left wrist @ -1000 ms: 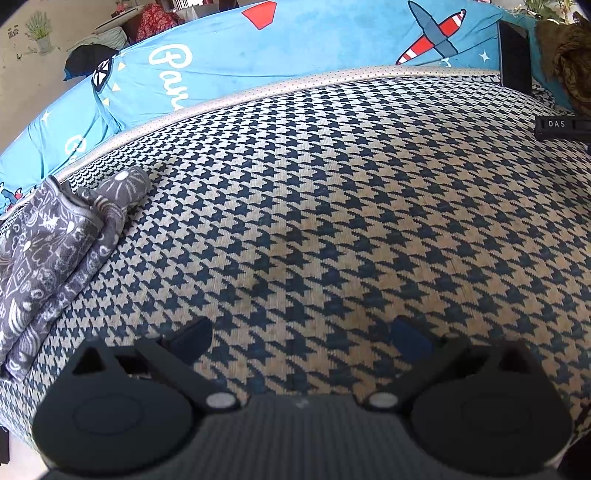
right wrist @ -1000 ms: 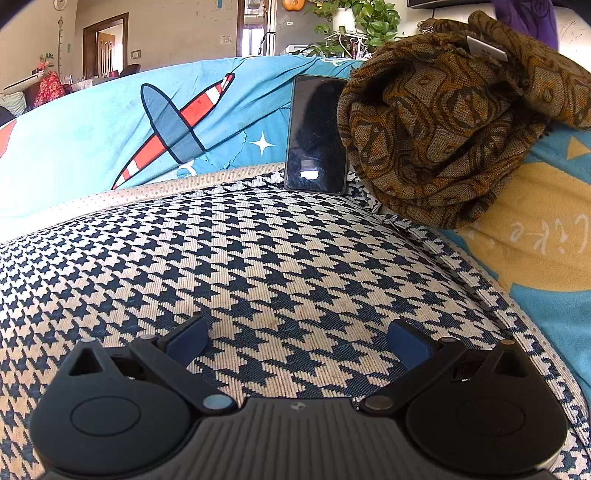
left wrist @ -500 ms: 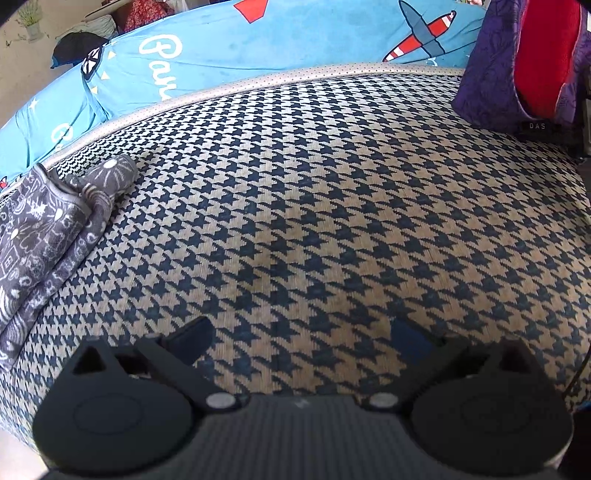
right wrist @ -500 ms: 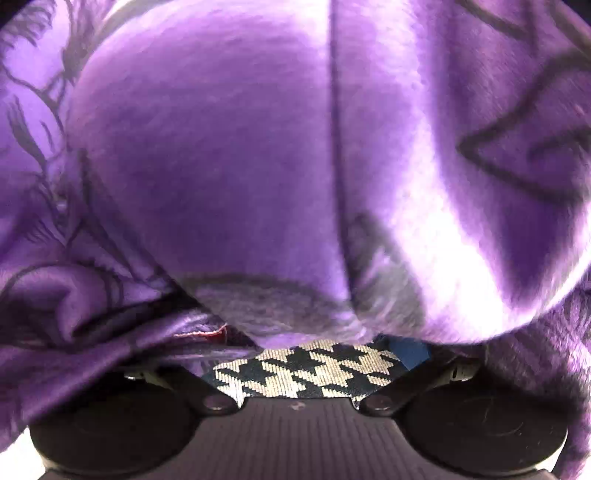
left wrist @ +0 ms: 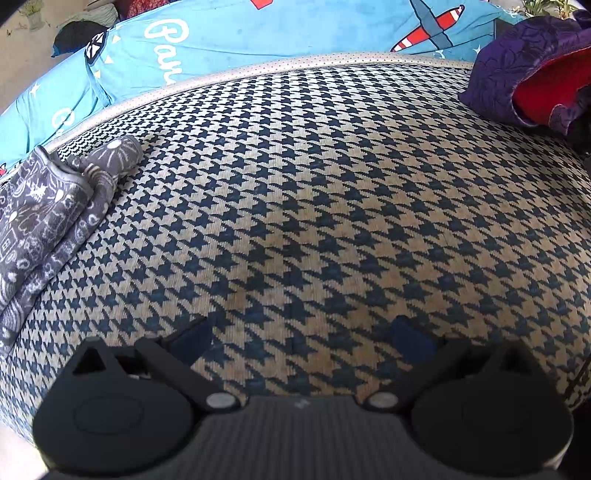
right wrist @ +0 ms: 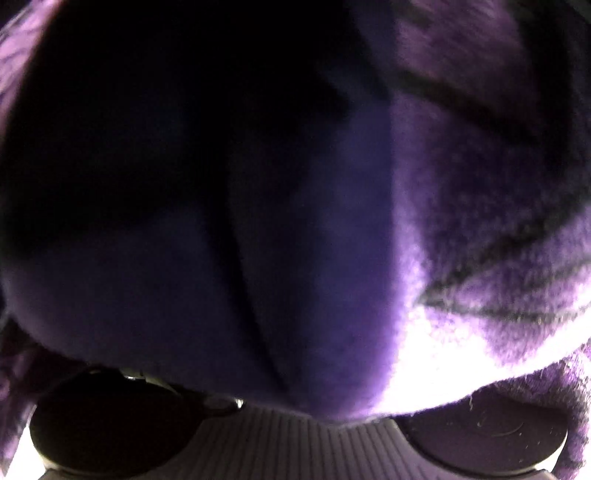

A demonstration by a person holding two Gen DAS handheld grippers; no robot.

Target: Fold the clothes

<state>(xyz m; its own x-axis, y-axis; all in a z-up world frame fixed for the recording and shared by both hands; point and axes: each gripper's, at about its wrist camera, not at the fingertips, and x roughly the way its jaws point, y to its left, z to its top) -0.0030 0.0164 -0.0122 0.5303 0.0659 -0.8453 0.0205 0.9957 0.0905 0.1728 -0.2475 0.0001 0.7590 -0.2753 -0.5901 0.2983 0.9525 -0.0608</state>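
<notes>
My left gripper point(left wrist: 301, 336) hovers open over the navy-and-beige houndstooth cushion point(left wrist: 314, 206), with nothing between its blue-padded fingers. A purple patterned garment with a red lining point(left wrist: 517, 70) lies bunched at the cushion's far right edge. In the right wrist view that purple fleece garment point(right wrist: 332, 240) drapes right over the camera and fills the picture. Only the right gripper's ribbed body point(right wrist: 295, 439) shows below it; its fingers are hidden under the cloth. A folded grey printed garment point(left wrist: 48, 210) rests at the cushion's left edge.
A blue blanket with a plane print point(left wrist: 295, 33) runs along the back of the cushion. The cushion's pale piped border point(left wrist: 258, 68) curves in front of it. The cushion drops off at the near left.
The purple garment has come down onto the right gripper, hiding the phone, the brown cloth and its fingers. In the left view it now lies lower at the far right. The left gripper barely moved.
</notes>
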